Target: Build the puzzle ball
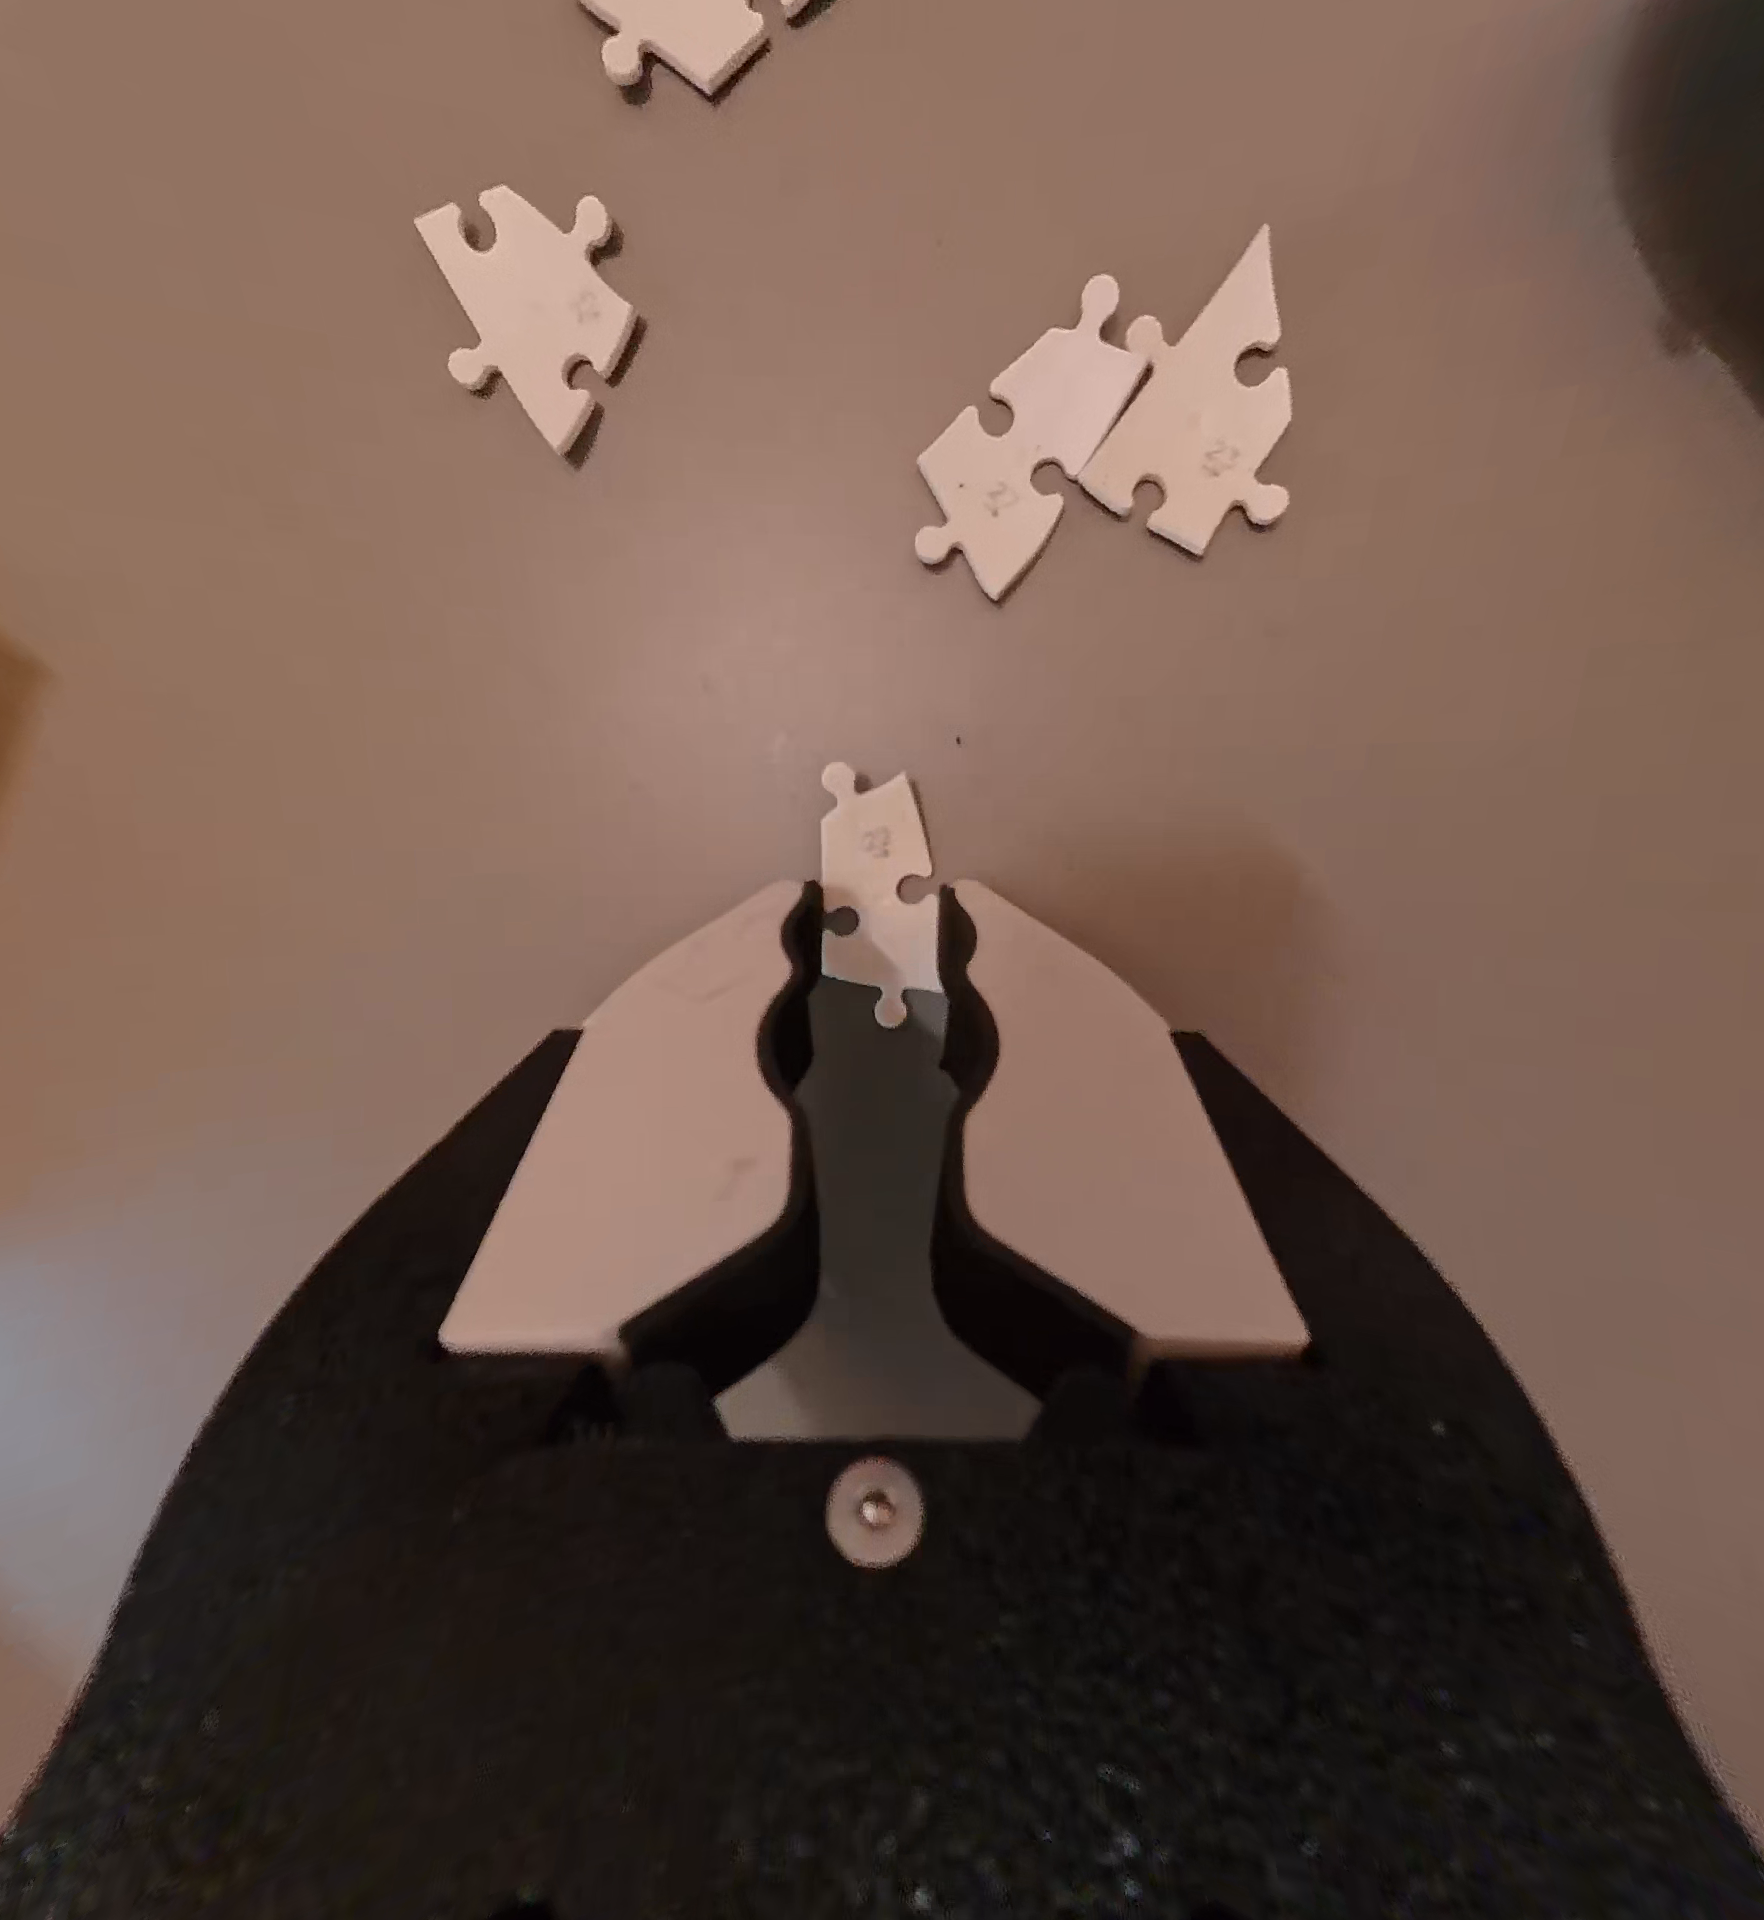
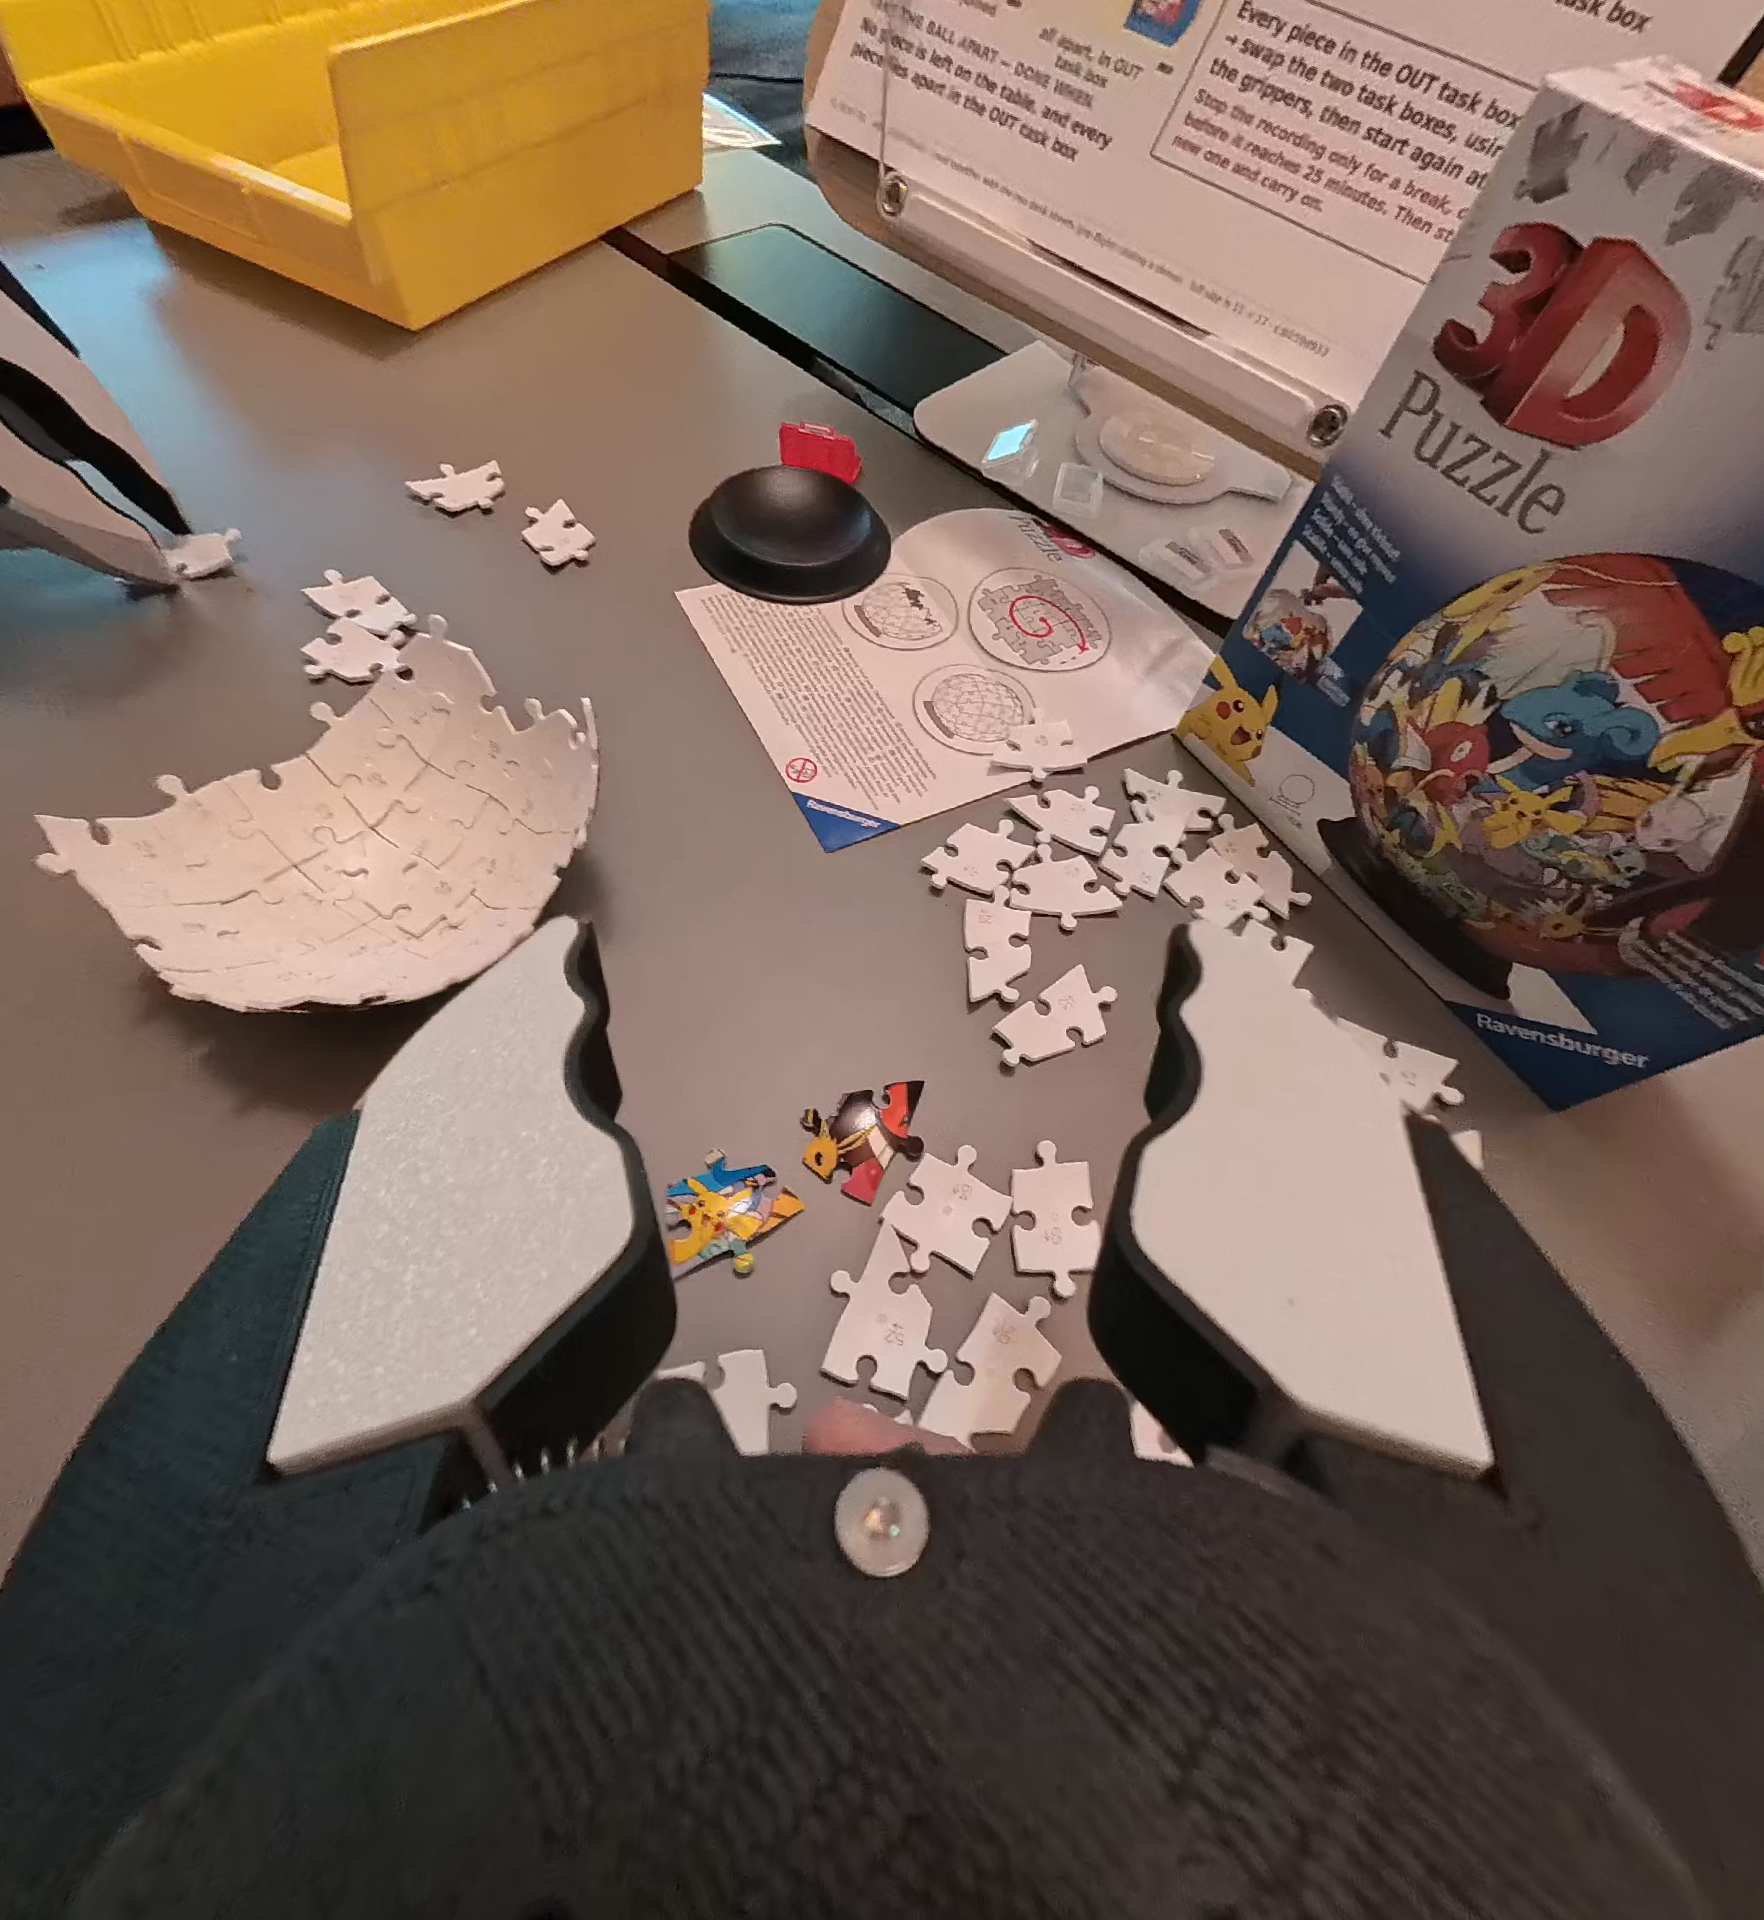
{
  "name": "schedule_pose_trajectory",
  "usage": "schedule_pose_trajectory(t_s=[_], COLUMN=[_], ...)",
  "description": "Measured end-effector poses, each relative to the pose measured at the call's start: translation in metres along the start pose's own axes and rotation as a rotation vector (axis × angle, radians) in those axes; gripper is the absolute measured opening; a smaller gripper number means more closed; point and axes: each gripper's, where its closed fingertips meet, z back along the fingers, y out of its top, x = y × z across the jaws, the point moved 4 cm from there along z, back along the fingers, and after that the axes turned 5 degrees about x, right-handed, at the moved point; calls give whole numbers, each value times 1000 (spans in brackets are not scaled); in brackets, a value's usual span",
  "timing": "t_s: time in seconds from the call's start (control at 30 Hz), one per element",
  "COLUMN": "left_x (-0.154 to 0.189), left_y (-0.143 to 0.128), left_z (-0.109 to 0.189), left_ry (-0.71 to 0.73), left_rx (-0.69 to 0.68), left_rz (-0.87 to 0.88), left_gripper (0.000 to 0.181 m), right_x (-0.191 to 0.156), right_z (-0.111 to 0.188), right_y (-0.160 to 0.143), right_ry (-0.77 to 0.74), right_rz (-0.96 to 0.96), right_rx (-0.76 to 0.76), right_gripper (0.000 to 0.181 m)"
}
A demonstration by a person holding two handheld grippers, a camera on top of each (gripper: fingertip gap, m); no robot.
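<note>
My left gripper [image 1: 878,902] is shut on a white puzzle piece [image 1: 876,862], held edge-on above the grey table. It also shows in the right wrist view [image 2: 171,556] at far left, gripping the same piece [image 2: 203,553]. The partly built puzzle ball [image 2: 338,831], a white bowl-shaped shell lying inner side up, sits left of centre. My right gripper [image 2: 883,997] is open and empty, above loose white pieces [image 2: 961,1278] and two colourful face-up pieces [image 2: 862,1138]. More white pieces [image 2: 1096,862] lie at the right.
A yellow bin [image 2: 390,156] stands at the back left. A black ball stand [image 2: 790,530], a leaflet [image 2: 919,686], the puzzle box [image 2: 1584,623] and an instruction sign [image 2: 1169,156] stand at the back right. Loose pieces [image 1: 1106,436] lie ahead of my left gripper. My hands' fingertips stand some 35 centimetres from each other.
</note>
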Motion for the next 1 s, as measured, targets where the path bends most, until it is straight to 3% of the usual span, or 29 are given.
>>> schedule_pose_trajectory(t_s=[0.13, 0.23, 0.37, 0.5, 0.6, 0.77, 0.8, 0.87, 0.93, 1.0], left_x=[1, 12, 65, 118, 144, 164, 164, 164, 162, 157], left_y=[3, 26, 78, 115, 130, 142, 143, 145, 147, 148], left_z=[7, 32, 69, 85, 85, 82, 82, 80, 78, 76], left_ry=[15, 25, -30, -20, -10, 4, 16, 9, -7, -23], left_rx=[72, 223, 487, 642, 675, 694, 693, 705, 707, 707], left_rz=[-9, -74, -308, -552, -659, -725, -728, -721, -668, -599], left_gripper=[20, 20, 20, 20, 20, 19, 2, 0, 20, 20], right_x=[-9, -23, -62, -101, -113, -120, -120, -116, -110, -101], right_z=[0, -2, -9, -16, -18, -20, -20, -22, -22, -19], right_y=[6, 13, 33, 47, 50, 45, 44, 43, 38, 40], right_ry=[40, 92, 274, 463, 523, 599, 606, 571, 545, 534], right_rz=[-9, -29, -162, -273, -310, -321, -314, -266, -229, -252], right_rx=[14, 19, 79, 121, 133, 118, 120, 131, 105, 142], right_gripper=[101, 94, 80, 66, 53, 12, 4, 2, 3, 3])
